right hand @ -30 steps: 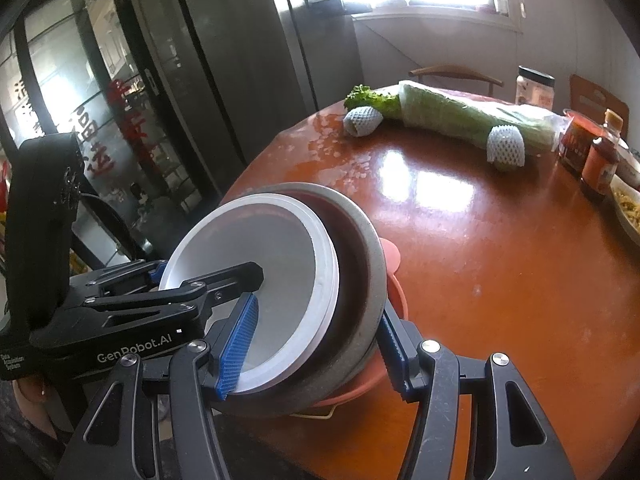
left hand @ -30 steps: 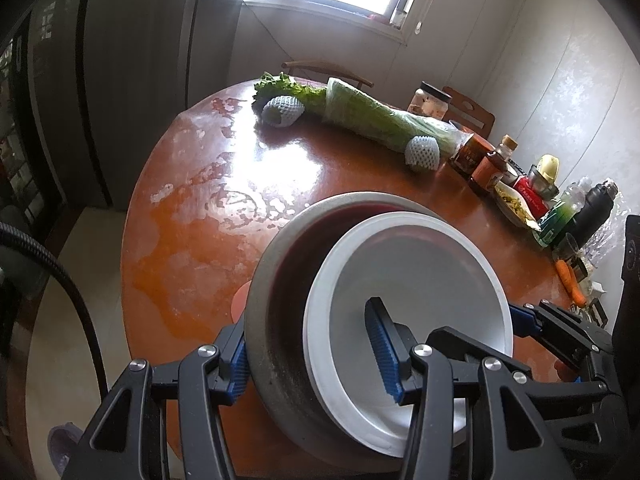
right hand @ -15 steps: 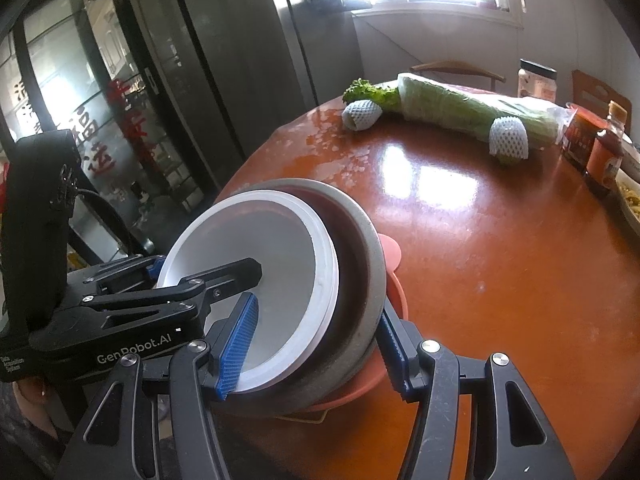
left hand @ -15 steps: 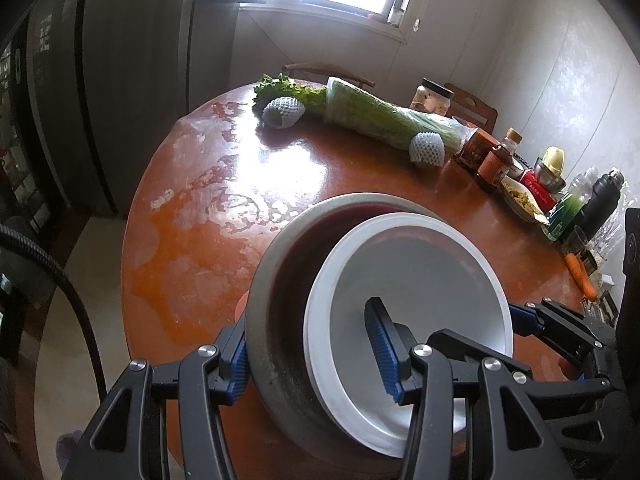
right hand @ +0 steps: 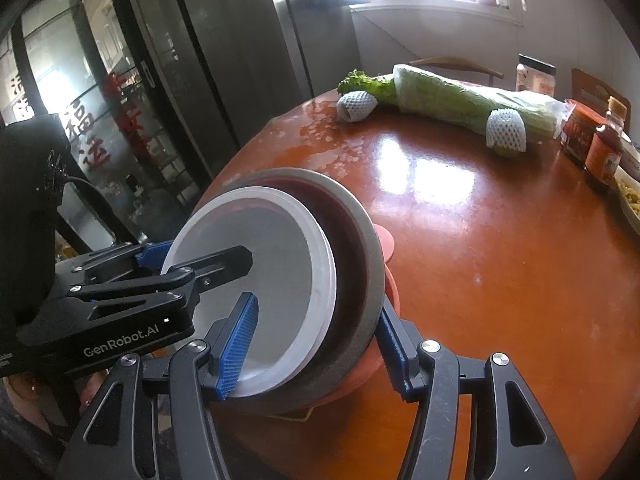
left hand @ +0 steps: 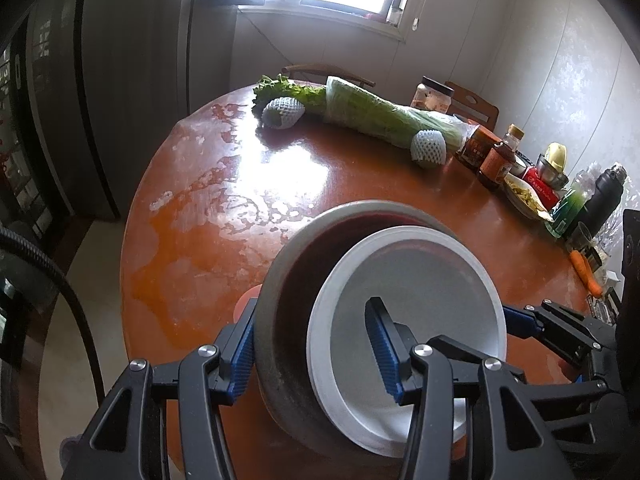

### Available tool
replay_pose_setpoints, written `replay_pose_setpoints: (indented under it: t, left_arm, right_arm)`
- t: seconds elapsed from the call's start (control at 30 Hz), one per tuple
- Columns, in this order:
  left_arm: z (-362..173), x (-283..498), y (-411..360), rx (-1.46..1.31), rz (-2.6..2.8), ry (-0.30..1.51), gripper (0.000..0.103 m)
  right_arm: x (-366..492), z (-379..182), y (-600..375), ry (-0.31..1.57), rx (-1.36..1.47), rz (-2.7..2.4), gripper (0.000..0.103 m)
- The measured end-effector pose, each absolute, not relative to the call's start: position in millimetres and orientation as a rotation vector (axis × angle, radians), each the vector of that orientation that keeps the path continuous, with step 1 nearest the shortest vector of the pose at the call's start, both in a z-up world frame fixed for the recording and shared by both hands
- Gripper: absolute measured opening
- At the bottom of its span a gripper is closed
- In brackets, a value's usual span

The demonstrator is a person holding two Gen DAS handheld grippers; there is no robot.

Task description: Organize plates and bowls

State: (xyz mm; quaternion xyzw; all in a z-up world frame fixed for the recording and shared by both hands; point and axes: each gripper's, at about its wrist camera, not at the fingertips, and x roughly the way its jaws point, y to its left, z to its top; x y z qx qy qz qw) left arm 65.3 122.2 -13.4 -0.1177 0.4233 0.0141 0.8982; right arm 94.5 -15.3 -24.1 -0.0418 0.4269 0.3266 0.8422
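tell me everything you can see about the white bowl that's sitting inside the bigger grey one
The white bowl is round, smooth and matte, plastic or ceramic by its look, with a thick rolled rim and a flat pale-grey inside, and nothing in it. It sits nested in the grey bowl, tilted with it. The left gripper and right gripper each clamp the stacked walls from opposite sides, one blue pad inside the white bowl, the other outside the grey one. An orange dish shows beneath, above the brown table.

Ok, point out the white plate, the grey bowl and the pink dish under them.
white plate (left hand: 420, 280), left wrist view, inner face.
grey bowl (right hand: 366, 240), right wrist view, outer rim.
pink dish (right hand: 387, 242), right wrist view, exposed edge.
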Motion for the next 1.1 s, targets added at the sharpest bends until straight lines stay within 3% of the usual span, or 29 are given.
replay_pose_setpoints:
  t: [1.1]
  left_arm:
    - [-8.1,60.7,126.7,-0.231,0.052,0.859,0.053]
  right_arm:
    - [95.0,-15.9,-21.4,0.864,-0.119,0.647,0.064]
